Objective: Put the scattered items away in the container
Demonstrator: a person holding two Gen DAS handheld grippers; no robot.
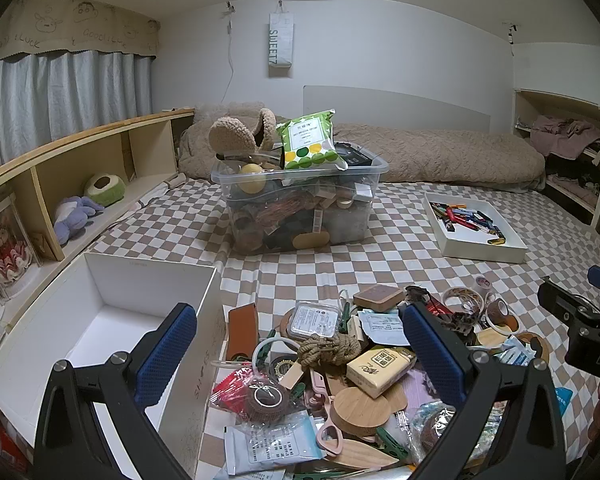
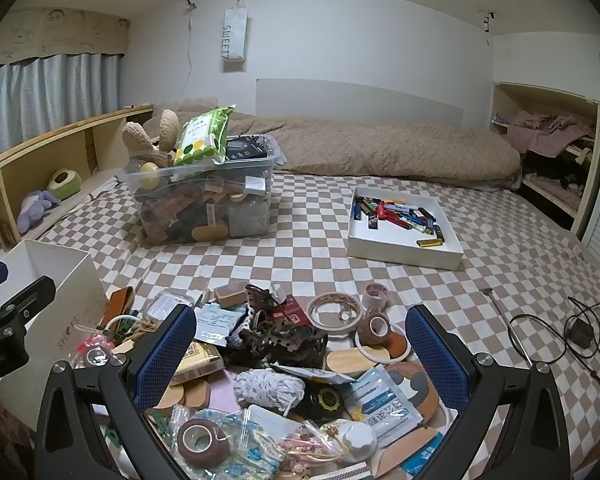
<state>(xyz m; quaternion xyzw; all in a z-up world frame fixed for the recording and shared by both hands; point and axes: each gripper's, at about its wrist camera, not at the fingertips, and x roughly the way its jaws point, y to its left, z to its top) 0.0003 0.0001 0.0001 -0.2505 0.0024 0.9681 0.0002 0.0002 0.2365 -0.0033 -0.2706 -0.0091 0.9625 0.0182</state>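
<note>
A heap of scattered small items (image 1: 340, 364) lies on the checkered bed: a coil of jute rope (image 1: 328, 350), a yellow box (image 1: 380, 366), round wooden lids, tape rolls, packets and clips. An empty white shoe box (image 1: 112, 320) stands open to its left. My left gripper (image 1: 300, 356) is open and empty above the heap, right of the box. My right gripper (image 2: 300, 352) is open and empty over the heap's right part, above a white yarn ball (image 2: 270, 388) and a dark tangled piece (image 2: 284, 336). The white box also shows in the right wrist view (image 2: 56, 276).
A full clear plastic bin (image 1: 300, 200) stands further back. A shallow white tray (image 2: 404, 224) of markers lies at the right. A black cable and charger (image 2: 576, 332) and a thin metal rod (image 2: 508, 324) lie right of the heap. Wooden shelves with plush toys line the left.
</note>
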